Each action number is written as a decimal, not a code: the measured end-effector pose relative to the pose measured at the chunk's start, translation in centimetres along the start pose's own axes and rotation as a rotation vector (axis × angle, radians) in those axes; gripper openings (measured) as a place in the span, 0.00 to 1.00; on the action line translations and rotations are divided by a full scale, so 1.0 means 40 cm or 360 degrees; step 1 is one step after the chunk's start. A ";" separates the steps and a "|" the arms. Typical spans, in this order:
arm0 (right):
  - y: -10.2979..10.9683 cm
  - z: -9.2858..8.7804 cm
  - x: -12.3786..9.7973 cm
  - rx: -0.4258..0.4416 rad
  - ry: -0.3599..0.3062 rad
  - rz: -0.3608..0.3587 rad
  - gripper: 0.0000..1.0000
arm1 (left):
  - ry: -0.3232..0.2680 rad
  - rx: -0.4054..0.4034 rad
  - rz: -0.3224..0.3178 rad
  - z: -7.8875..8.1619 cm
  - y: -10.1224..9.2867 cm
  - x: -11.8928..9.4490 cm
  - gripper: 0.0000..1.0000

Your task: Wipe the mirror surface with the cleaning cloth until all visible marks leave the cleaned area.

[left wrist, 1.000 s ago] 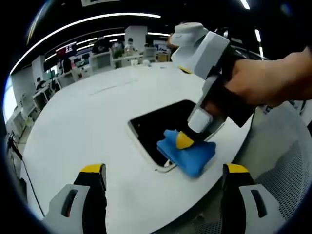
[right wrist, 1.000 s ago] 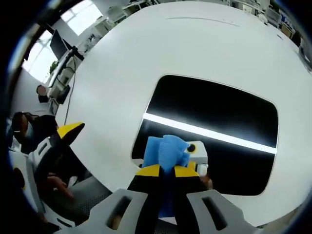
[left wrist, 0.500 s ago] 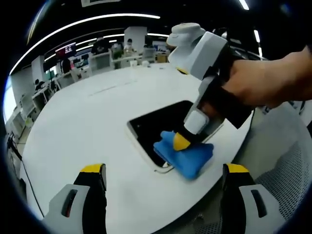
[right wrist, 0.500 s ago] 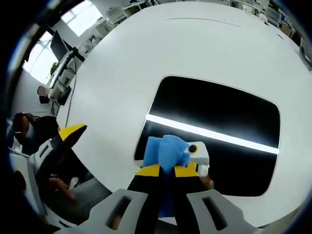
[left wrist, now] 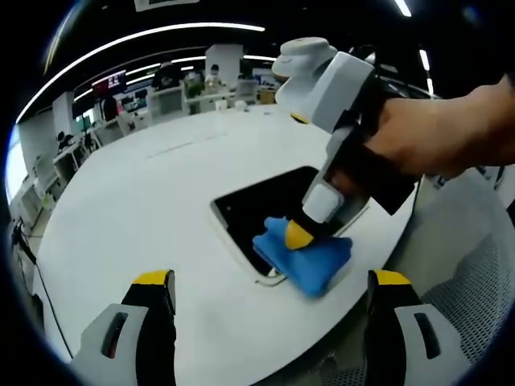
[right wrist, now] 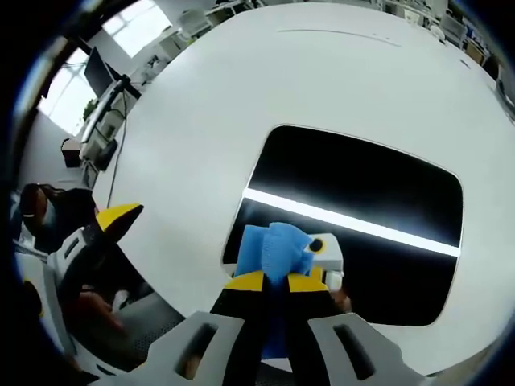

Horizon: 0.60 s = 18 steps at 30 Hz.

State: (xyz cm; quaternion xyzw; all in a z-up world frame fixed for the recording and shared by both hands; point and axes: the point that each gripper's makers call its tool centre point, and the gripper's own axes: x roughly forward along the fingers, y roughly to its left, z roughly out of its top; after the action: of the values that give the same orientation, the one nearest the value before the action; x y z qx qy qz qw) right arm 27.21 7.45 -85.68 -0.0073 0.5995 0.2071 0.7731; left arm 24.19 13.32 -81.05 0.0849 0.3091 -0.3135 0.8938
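Right gripper (right wrist: 273, 281) presses the cloth (right wrist: 273, 249) on the mirror (right wrist: 362, 201).
Its fingers are clamped on the blue cloth at the mirror's near edge, on the white bench (left wrist: 145, 201). Left gripper (left wrist: 269, 310) hangs near the bench edge, fingers wide apart, holding nothing.

The mirror (right wrist: 354, 209) is a dark rectangular pane with rounded corners and a thin pale edge, lying flat on the white surface (right wrist: 209, 104). A bright strip of ceiling light reflects across it in the right gripper view. The cleaning cloth (right wrist: 273, 251) is bright blue and bunched up, pressed on the mirror near its 7 o'clock corner in that view; in the left gripper view the cloth (left wrist: 310, 261) covers the mirror's (left wrist: 261, 205) 5 o'clock end.
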 end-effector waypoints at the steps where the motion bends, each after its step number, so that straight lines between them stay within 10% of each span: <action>1: 0.000 0.000 0.000 -0.0001 0.0001 -0.0001 0.02 | -0.0001 0.0002 0.0001 0.000 0.000 0.000 1.00; 18: -0.002 0.001 0.002 -0.0012 0.0013 -0.0004 0.02 | -0.0005 0.0009 -0.0008 0.001 -0.003 0.002 1.00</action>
State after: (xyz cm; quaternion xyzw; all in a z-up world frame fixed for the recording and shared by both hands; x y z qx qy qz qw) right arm 27.27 7.41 -85.75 -0.0120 0.6019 0.2083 0.7708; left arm 24.20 13.19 -81.06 0.0862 0.3071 -0.3166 0.8933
